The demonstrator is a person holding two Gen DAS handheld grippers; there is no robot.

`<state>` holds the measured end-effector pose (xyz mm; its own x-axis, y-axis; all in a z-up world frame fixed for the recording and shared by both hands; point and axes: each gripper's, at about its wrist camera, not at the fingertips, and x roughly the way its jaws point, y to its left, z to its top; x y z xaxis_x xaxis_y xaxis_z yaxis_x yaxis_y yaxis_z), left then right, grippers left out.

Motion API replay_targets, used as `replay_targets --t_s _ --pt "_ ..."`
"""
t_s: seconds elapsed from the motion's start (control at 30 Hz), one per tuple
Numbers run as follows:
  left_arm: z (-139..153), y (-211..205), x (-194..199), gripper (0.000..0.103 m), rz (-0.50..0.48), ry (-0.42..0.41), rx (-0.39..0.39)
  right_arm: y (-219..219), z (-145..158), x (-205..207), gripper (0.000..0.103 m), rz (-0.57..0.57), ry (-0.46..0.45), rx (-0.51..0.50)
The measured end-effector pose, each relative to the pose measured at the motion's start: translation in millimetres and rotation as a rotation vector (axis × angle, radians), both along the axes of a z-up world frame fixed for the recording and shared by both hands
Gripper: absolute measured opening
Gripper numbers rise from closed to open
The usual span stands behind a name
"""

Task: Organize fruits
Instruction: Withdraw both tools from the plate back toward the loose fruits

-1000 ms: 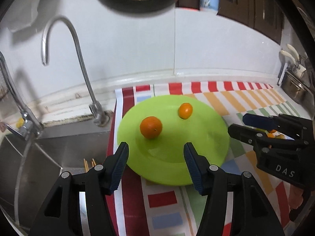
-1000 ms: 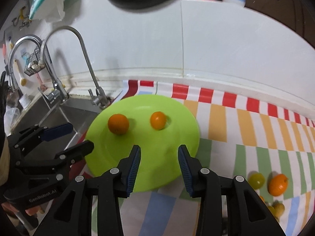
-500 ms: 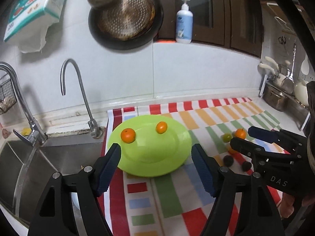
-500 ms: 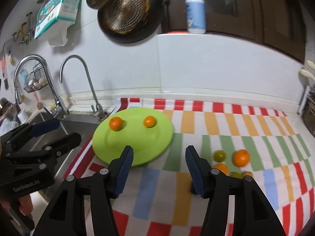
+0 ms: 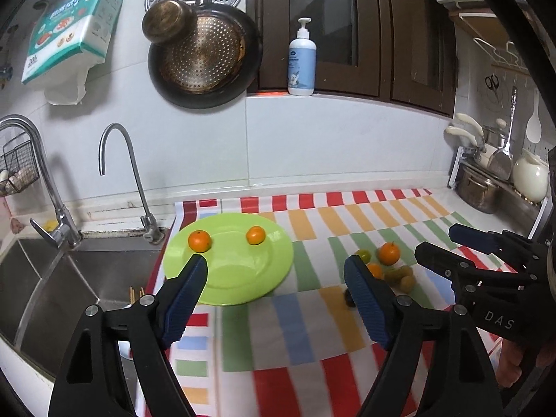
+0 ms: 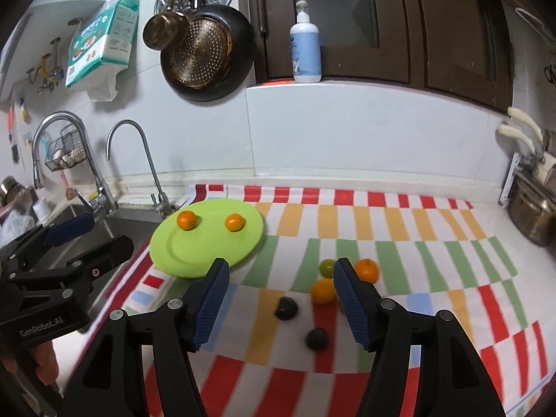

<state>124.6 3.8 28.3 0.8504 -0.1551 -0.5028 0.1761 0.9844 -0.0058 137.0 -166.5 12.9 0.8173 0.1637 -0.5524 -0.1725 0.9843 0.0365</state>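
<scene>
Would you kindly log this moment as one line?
left gripper: open | right gripper: open | green plate: two oranges | other fruits: on cloth

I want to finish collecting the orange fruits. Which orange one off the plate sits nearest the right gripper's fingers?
The yellowish-orange fruit just inside the right gripper, beside its right finger. The deeper orange one lies farther back, past that fingertip.

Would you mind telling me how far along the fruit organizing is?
Done: two oranges sit on the green plate. In hand: nothing; the left gripper and right gripper are open. Left: the loose fruit cluster and two dark fruits on the striped cloth.
</scene>
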Motion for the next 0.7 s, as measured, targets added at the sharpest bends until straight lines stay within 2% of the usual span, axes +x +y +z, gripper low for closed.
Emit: replay_targets --t_s 0.17,0.33,0.7 --pt "-3 -23 -6 0.081 0.017 0.008 -0.024 -26 1 -4 0.063 0.020 -0.007 -0.028" --pt "-8 -45 -9 0.081 0.018 -0.004 -0.015 -49 -3 -3 0.063 0.030 0.000 -0.025" --pt "-36 -81 -6 0.081 -0.034 0.020 -0.005 -81 -26 1 0.063 0.062 0.041 -0.056"
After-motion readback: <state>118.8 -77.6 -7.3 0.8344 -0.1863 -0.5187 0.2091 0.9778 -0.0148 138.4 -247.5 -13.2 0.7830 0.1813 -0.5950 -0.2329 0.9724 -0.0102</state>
